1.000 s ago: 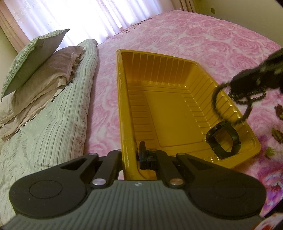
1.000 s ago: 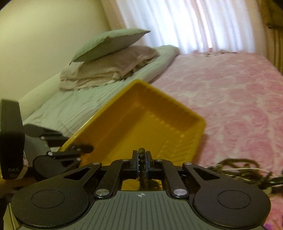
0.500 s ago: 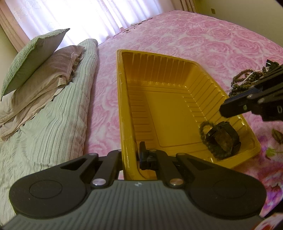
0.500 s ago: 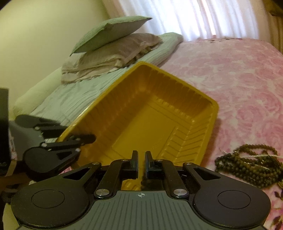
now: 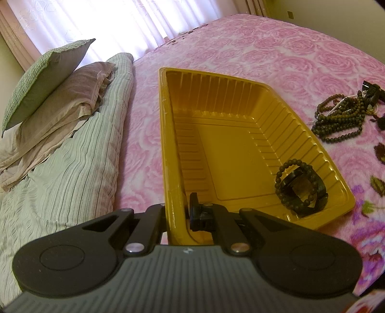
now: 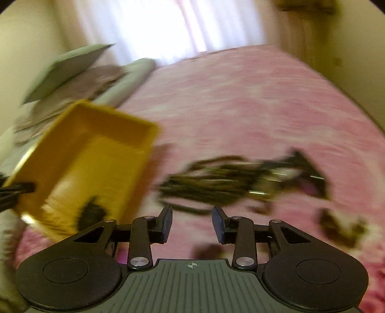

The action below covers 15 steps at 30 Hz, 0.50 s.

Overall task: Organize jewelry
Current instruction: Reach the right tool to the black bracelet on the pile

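A yellow plastic tray point(image 5: 216, 108) lies on the pink bed. My left gripper point(image 5: 178, 214) is shut on the tray's near left rim. Inside the tray, at its near right corner, a dark bead bracelet point(image 5: 286, 166) lies over a black watch point(image 5: 300, 190). A pile of dark bead necklaces point(image 5: 336, 120) lies on the bedspread to the right of the tray. In the blurred right wrist view, my right gripper point(image 6: 192, 225) is open and empty, just short of that pile point(image 6: 216, 180), with the tray point(image 6: 79, 149) to its left.
Stacked pillows point(image 5: 48, 81) and a striped folded blanket point(image 5: 65, 173) lie left of the tray. The pink rose bedspread point(image 5: 264, 48) stretches beyond it. Curtains point(image 5: 120, 19) hang at the far side.
My right gripper let the bead bracelet drop into the tray onto the watch, opened, and swung right toward the necklace pile. My left gripper kept its hold on the tray.
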{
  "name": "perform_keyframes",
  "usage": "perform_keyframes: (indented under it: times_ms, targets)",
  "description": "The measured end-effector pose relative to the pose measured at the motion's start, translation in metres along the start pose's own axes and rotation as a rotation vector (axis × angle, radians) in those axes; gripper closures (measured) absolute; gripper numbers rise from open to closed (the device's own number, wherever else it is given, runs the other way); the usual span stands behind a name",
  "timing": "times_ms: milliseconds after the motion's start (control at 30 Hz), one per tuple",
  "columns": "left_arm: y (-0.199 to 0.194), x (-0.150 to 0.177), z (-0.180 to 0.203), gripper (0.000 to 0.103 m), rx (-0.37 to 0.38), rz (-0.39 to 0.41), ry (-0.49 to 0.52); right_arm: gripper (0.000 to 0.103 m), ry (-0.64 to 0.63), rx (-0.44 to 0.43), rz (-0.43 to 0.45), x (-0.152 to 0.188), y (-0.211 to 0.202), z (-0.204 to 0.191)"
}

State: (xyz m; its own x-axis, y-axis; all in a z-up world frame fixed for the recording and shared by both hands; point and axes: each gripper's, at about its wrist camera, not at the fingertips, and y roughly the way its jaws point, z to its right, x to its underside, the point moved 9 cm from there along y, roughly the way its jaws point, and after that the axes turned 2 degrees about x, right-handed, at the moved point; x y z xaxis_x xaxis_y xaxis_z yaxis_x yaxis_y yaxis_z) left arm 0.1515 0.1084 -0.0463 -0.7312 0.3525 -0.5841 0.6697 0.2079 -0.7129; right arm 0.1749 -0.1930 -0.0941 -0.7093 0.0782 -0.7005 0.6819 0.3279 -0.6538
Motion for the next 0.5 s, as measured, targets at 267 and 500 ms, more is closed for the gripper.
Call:
perform_keyframes:
  times_ms: [267, 500]
  targets:
    - [0.0, -0.001, -0.001, 0.1, -0.003, -0.004, 0.002, 0.066, 0.023, 0.191, 0.052, -0.015, -0.009, 0.09]
    - [0.0, -0.002, 0.0, 0.1, -0.012, -0.011, 0.006, 0.066, -0.177, 0.189, -0.018, -0.025, 0.021, 0.104]
